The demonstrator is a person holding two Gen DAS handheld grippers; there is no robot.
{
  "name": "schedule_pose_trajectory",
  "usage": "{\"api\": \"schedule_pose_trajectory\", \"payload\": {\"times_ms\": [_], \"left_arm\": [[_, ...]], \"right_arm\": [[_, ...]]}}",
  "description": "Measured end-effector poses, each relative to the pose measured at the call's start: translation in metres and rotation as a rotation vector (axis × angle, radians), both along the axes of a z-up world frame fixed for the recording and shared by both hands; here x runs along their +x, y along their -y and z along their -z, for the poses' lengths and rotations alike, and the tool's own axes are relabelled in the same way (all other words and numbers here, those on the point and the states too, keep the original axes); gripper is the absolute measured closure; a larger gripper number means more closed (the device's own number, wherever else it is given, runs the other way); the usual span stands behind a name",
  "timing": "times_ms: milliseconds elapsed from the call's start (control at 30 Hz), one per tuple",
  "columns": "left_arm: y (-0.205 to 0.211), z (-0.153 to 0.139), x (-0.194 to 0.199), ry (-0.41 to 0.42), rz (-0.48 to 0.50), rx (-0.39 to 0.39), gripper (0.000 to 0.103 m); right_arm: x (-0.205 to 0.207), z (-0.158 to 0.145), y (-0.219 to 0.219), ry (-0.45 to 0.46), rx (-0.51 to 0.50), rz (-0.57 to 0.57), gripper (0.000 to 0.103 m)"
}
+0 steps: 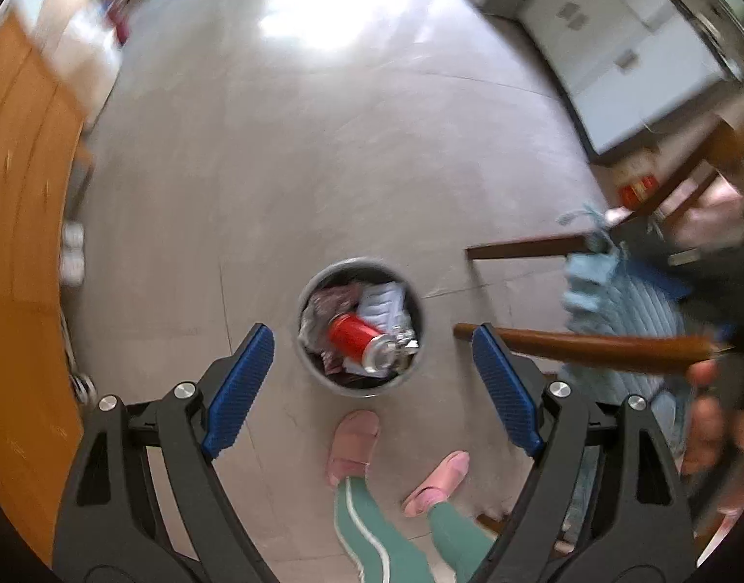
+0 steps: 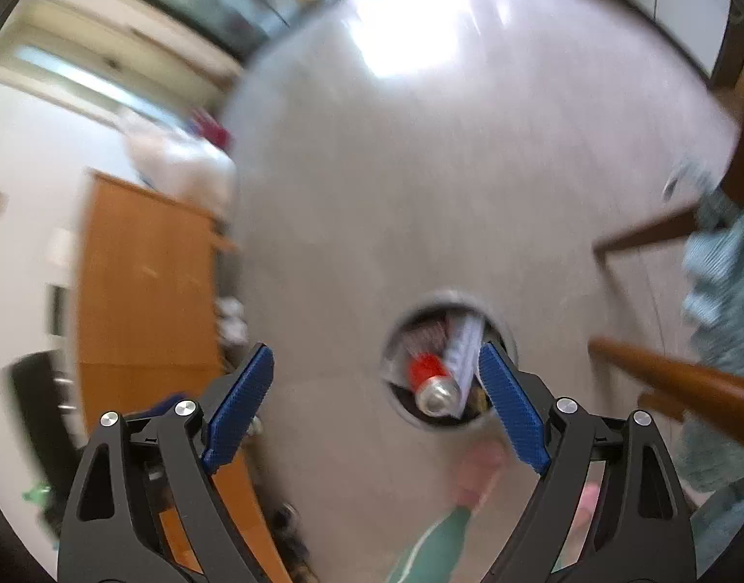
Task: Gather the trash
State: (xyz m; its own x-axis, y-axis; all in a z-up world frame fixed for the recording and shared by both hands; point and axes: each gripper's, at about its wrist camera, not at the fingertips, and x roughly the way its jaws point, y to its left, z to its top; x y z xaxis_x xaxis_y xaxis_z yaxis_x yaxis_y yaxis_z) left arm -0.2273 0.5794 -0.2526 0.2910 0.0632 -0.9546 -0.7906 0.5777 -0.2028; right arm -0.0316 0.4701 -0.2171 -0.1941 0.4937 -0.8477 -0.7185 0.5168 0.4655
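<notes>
Two hand-held grippers point steeply down at the floor, the left gripper (image 1: 367, 364) and the right gripper (image 2: 374, 386) both with blue-padded jaws spread wide and empty, above the person's pink-slippered feet (image 1: 354, 442) in green trousers.

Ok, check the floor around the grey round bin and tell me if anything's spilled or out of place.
Nothing stands out. The red metal can and crumpled wrappers lie inside the grey round bin; the grey floor around it shows no spilled litter.
</notes>
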Motion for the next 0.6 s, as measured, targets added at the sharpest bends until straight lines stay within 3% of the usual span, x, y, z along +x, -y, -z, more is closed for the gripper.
{"api": "schedule_pose_trajectory", "payload": {"times_ms": [33,100,267,433,600], "left_arm": [[0.007,-0.015,0.013,0.001,0.04,0.019,0.021],[0.025,-0.054,0.05,0.007,0.141,0.065,0.017],[0.097,-0.143,0.142,0.115,0.367,0.159,0.01],[0.217,-0.219,0.235,0.259,0.627,0.236,0.007],[0.338,-0.257,0.297,0.365,0.845,0.254,0.007]], "right_arm": [[0.012,-0.039,0.023,0.018,0.058,0.029,0.014],[0.034,-0.09,0.065,0.064,0.107,0.103,0.014],[0.086,-0.169,0.2,0.16,0.163,0.337,0.013],[0.118,-0.2,0.348,0.223,0.138,0.563,0.013],[0.115,-0.217,0.49,0.318,0.094,0.795,0.013]]}}
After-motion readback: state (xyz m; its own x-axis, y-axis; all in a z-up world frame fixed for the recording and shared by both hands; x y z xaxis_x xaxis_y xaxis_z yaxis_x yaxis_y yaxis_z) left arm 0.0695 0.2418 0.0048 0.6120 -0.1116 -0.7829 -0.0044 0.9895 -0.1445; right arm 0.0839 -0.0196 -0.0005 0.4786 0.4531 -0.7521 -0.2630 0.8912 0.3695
